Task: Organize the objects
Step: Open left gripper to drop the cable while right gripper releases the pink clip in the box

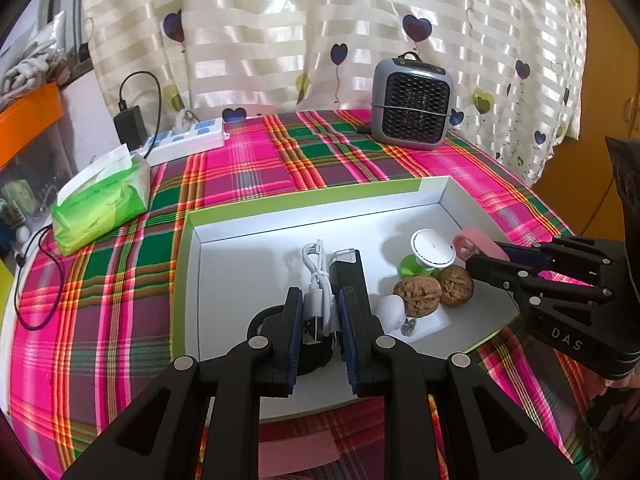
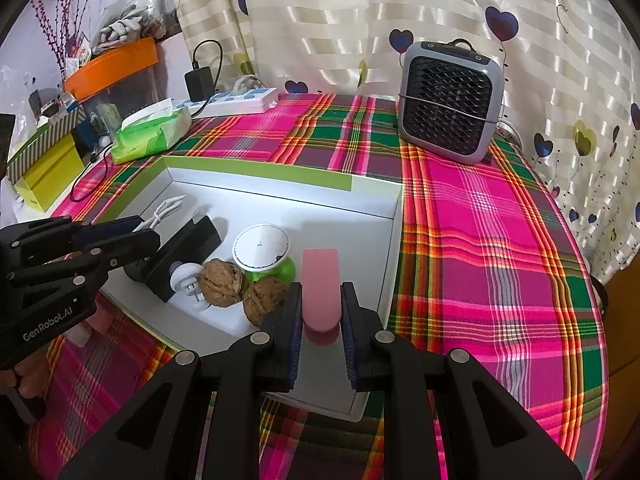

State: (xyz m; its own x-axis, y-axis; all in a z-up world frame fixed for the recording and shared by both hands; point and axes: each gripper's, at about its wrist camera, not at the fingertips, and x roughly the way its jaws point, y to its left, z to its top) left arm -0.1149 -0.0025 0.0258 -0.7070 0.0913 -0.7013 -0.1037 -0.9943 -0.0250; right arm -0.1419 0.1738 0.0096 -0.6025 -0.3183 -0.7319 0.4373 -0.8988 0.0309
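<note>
While left tool (image 1: 320, 316) pinches glossy white coiled cable (image 1: 318, 280), right tool (image 2: 320, 314) clamps smooth pink rounded slab (image 2: 321, 288).

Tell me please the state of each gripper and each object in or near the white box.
left gripper: shut on white USB cable
right gripper: shut on pink object
white box: open, no lid
two walnuts: whole, lying in box
white plug: unplugged, lying in box
tissue pack: open, tissue sticking out

Bright, sharp views with fisheye bending and dark corners; backlit curtain (image 1: 320, 40) glares.
</note>
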